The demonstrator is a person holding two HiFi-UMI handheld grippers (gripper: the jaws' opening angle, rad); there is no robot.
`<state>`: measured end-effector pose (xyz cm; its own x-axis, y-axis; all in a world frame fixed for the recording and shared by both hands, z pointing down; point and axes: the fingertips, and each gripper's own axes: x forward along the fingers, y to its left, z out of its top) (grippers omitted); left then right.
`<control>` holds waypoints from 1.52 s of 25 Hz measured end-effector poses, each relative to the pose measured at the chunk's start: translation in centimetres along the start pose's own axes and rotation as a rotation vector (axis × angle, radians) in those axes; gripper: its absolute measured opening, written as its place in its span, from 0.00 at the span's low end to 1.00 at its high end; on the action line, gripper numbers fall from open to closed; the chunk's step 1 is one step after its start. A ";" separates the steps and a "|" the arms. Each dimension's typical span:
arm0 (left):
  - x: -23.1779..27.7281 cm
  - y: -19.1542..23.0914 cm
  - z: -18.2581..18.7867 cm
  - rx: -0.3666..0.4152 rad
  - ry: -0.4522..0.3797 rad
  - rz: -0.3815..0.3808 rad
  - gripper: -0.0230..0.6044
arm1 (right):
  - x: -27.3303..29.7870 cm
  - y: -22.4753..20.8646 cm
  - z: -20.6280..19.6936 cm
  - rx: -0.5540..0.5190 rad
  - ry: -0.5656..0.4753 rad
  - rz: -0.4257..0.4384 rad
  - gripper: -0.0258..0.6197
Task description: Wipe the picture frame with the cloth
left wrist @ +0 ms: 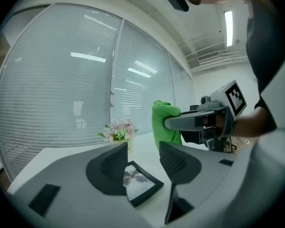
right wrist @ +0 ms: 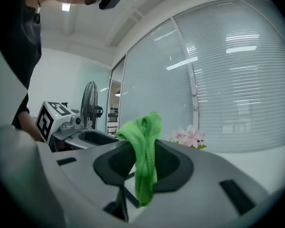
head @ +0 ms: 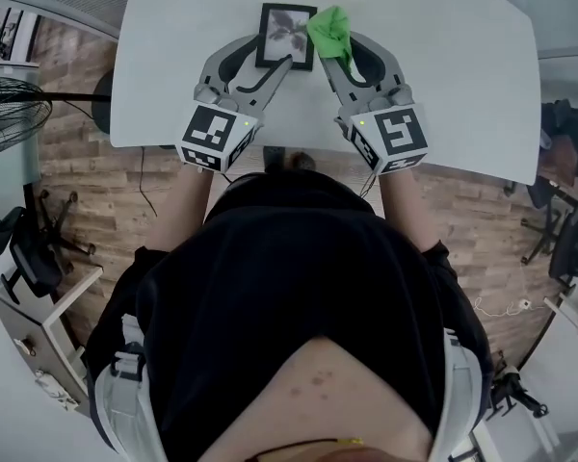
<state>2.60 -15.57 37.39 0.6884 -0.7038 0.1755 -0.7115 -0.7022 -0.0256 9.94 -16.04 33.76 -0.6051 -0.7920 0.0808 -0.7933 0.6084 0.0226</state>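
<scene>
Hanging cloth (right wrist: 143, 127) pinched in right claw (right wrist: 145, 152).

Head view steeply down; both gripper views level, toward flowers (left wrist: 118, 130).

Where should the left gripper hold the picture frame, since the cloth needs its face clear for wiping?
Probably the black border at the near end of the picture frame, from the person's side, where the left gripper faces it. That rim is thin and rigid, and the face stays clear for the green cloth in the right gripper.
</scene>
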 end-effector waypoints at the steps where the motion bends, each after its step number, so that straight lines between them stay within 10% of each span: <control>1: -0.3 0.0 0.6 -0.001 -0.016 0.004 0.38 | -0.3 -0.1 0.7 0.010 -0.026 -0.005 0.19; 38: -3.6 -4.2 7.8 0.009 -0.231 0.176 0.08 | -8.0 -0.4 6.4 0.030 -0.260 -0.012 0.19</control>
<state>4.22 -10.86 29.23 0.5690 -0.8200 -0.0614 -0.8223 -0.5672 -0.0451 14.70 -10.24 26.77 -0.5894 -0.7879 -0.1786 -0.7999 0.6001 -0.0077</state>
